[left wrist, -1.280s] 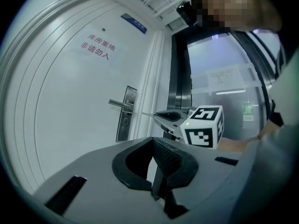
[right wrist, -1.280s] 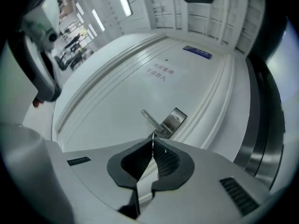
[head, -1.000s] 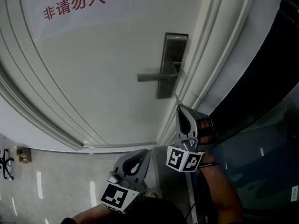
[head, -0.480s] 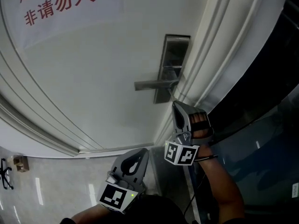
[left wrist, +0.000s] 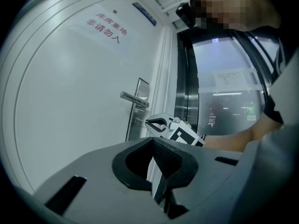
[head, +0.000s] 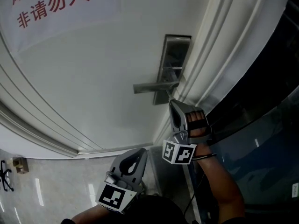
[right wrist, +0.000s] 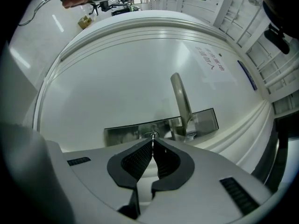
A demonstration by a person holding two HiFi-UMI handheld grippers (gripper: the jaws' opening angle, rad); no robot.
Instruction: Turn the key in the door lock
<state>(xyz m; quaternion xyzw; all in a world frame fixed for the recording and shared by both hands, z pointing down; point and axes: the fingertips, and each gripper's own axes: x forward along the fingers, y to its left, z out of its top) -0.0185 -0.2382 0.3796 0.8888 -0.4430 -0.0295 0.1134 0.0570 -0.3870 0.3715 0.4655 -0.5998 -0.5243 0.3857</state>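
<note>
Over the last sec your R gripper (head: 172, 104) has crept up to the lower end of the lock plate (head: 175, 50). L gripper (head: 136, 158) hangs well below the plate, jaws together, empty. R jaws are pinched on the key (right wrist: 153, 143), tip at the keyhole (right wrist: 153, 135) just under the handle (head: 149, 87). Keep the blade square to the plate, seat it fully, then twist w/o side load.

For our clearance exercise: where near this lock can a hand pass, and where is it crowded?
Free: bare door panel left of the lever handle. Crowded: under the handle, where the right gripper pinches the key beside the door frame.
</note>
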